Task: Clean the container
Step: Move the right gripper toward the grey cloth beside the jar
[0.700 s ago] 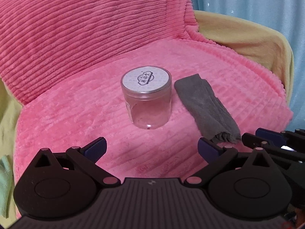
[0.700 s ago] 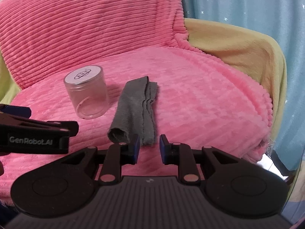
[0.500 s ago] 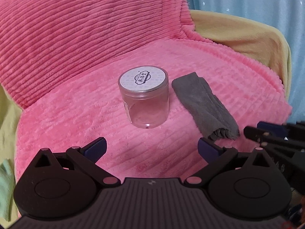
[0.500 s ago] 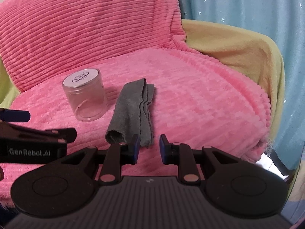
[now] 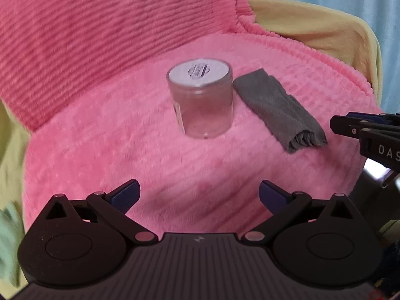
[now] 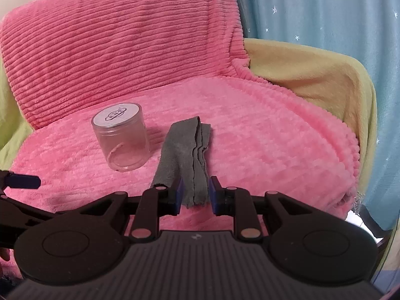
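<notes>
Clear lidded plastic container [image 5: 201,101] stands beside folded grey cloth [image 6: 186,160]; left tool [image 5: 198,195] spread wide, right tool [image 6: 193,195] narrowly parted, gripping nothing; any grasp should be centred.

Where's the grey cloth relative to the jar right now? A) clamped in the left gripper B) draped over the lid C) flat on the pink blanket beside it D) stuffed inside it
C: the folded grey cloth lies on the pink blanket next to the lidded jar, not touching it.

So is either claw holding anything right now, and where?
Nothing is held. The left claw is wide open; the right claw frames the grey cloth's near end without gripping it.
</notes>
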`<action>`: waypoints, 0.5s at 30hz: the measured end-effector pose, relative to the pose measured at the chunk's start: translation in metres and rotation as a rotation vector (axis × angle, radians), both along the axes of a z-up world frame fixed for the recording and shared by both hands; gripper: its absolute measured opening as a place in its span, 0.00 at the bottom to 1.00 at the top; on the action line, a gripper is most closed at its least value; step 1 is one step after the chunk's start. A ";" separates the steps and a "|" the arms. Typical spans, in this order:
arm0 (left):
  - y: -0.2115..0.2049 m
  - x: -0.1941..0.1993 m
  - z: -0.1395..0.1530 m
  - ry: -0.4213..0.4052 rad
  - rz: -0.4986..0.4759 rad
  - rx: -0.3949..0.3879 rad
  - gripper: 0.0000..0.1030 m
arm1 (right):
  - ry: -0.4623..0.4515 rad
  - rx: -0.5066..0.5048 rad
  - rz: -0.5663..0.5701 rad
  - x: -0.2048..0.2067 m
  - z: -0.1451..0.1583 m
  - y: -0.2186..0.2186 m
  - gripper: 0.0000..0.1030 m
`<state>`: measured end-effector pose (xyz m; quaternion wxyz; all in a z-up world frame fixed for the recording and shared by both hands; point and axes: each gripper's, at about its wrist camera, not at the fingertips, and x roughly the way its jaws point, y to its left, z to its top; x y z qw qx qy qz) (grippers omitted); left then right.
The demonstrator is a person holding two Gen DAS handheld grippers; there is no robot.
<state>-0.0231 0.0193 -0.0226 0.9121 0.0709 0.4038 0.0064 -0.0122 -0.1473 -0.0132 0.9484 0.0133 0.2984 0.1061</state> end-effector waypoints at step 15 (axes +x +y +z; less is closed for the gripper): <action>0.006 0.012 0.025 -0.032 -0.054 -0.041 0.99 | -0.034 0.002 0.045 0.025 0.022 0.001 0.19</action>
